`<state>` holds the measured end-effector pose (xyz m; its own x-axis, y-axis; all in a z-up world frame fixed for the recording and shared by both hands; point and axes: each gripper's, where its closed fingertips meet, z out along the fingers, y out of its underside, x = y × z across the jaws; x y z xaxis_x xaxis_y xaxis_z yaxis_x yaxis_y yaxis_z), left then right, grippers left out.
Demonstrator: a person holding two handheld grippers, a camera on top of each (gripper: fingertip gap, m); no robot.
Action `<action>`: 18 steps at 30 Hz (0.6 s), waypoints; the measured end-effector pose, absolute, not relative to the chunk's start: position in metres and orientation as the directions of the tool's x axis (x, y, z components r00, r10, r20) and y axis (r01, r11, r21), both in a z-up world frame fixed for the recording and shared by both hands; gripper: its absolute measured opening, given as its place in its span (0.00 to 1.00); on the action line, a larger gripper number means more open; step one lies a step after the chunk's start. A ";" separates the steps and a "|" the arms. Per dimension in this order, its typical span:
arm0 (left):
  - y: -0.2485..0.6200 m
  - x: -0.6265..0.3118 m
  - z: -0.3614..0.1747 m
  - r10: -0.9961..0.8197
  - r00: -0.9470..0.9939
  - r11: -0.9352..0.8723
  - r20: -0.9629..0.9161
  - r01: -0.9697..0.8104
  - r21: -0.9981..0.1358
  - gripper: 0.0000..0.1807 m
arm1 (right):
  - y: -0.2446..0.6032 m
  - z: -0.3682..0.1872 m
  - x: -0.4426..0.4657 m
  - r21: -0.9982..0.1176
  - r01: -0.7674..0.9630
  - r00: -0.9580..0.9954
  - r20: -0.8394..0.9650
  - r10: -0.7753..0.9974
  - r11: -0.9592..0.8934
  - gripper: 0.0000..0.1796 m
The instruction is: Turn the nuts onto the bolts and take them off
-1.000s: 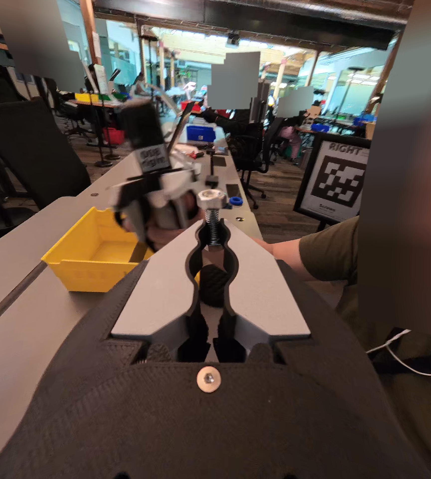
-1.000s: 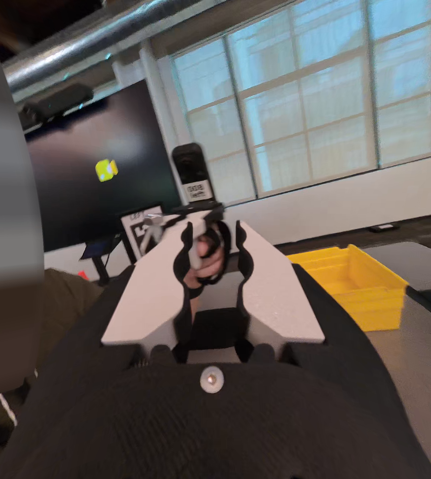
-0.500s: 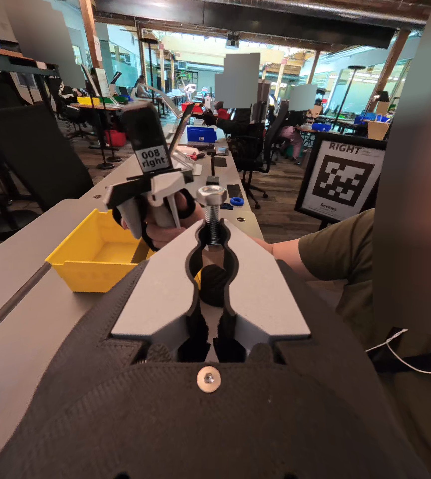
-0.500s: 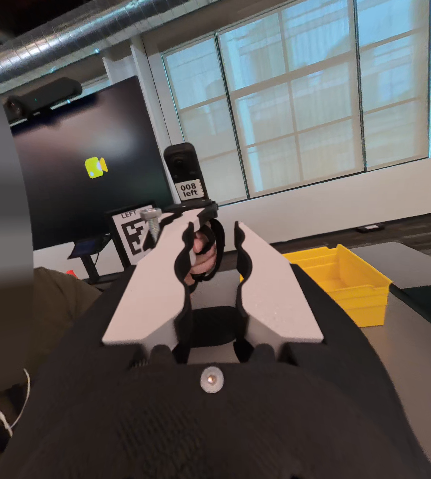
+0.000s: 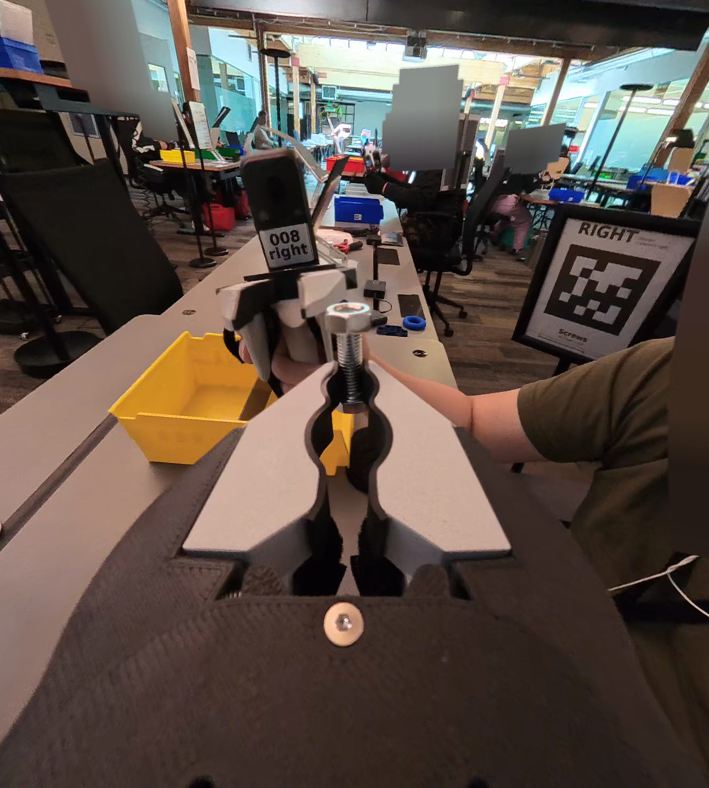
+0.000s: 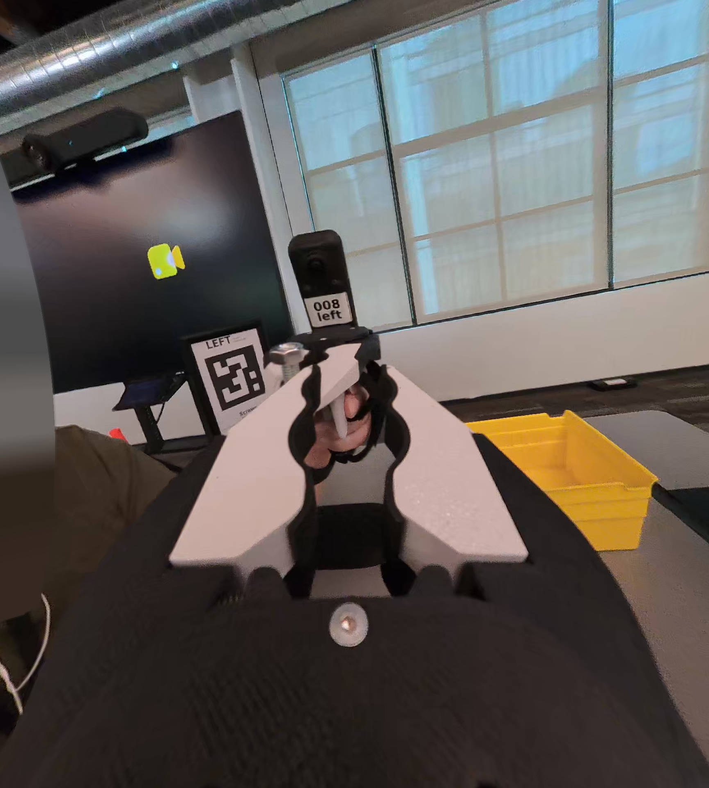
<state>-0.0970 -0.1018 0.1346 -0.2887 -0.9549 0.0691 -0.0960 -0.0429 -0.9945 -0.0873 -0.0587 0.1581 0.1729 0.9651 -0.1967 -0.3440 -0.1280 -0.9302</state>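
My left gripper (image 5: 350, 375) is shut on a silver bolt (image 5: 349, 366) and holds it upright above the grey table (image 5: 45, 426). A hex nut (image 5: 348, 316) sits on the bolt's top end. My right gripper (image 5: 278, 337) is just behind and left of the nut, close to it, facing the left one. In the right wrist view my right gripper (image 6: 346, 383) is open and empty. The left gripper (image 6: 322, 371) and its bolt (image 6: 286, 362) show just beyond the right gripper's left finger.
An empty yellow bin (image 5: 186, 396) stands on the table behind the grippers; it also shows in the right wrist view (image 6: 566, 469). A framed marker sign (image 5: 600, 290) stands at the right. A person's forearm (image 5: 450, 405) reaches in. Small blue parts (image 5: 414, 322) lie farther back. My hands' fingertips stand some 5 cm from each other.
My right gripper has moved in towards the bolt and nut and steadied beside them. The left gripper has kept the bolt upright.
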 end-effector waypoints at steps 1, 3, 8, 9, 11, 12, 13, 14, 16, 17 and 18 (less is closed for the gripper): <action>-0.100 -0.098 0.136 -0.957 -0.280 -0.050 0.073 -0.087 -0.995 0.04 | -0.060 0.160 -0.085 -0.925 -0.355 0.154 -0.205 0.967 -0.140 0.16; -0.095 -0.099 0.136 -0.963 -0.260 -0.043 0.065 -0.087 -0.995 0.04 | -0.071 0.167 -0.088 -0.923 -0.362 0.118 -0.185 0.976 -0.131 0.15; -0.093 -0.096 0.133 -0.966 -0.251 -0.045 0.068 -0.098 -0.994 0.04 | -0.084 0.166 -0.111 -0.955 -0.288 0.162 -0.117 0.980 -0.066 0.17; -0.093 -0.096 0.132 -0.967 -0.245 -0.043 0.066 -0.101 -0.994 0.04 | -0.085 0.167 -0.112 -0.953 -0.296 0.161 -0.120 0.980 -0.069 0.16; -0.093 -0.094 0.130 -0.969 -0.239 -0.032 0.058 -0.110 -0.993 0.04 | -0.084 0.166 -0.113 -0.956 -0.285 0.171 -0.121 0.978 -0.069 0.16; -0.094 -0.094 0.130 -0.970 -0.237 -0.029 0.056 -0.113 -0.993 0.04 | -0.083 0.165 -0.113 -0.959 -0.276 0.184 -0.113 0.976 -0.059 0.16; -0.095 -0.093 0.130 -0.969 -0.240 -0.027 0.054 -0.114 -0.993 0.04 | -0.083 0.164 -0.114 -0.963 -0.266 0.187 -0.105 0.977 -0.053 0.14; -0.096 -0.093 0.130 -0.968 -0.247 -0.025 0.053 -0.115 -0.993 0.04 | -0.084 0.162 -0.115 -0.967 -0.252 0.181 -0.097 0.979 -0.050 0.10; -0.100 -0.093 0.128 -0.964 -0.263 -0.014 0.046 -0.123 -0.992 0.04 | -0.086 0.160 -0.115 -0.971 -0.237 0.176 -0.068 0.982 -0.025 0.08; -0.101 -0.092 0.128 -0.963 -0.265 -0.010 0.042 -0.122 -0.992 0.04 | -0.088 0.160 -0.115 -0.971 -0.238 0.168 -0.055 0.984 -0.014 0.08; -0.104 -0.093 0.128 -0.959 -0.281 -0.008 0.044 -0.125 -0.992 0.04 | -0.092 0.160 -0.116 -0.971 -0.237 0.136 -0.054 0.989 -0.020 0.08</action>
<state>-0.0929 -0.1040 0.1280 -0.2810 -0.9587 0.0437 -0.1253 -0.0085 -0.9921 -0.1159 -0.0918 0.1598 0.1356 0.9893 -0.0536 -0.2369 -0.0201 -0.9713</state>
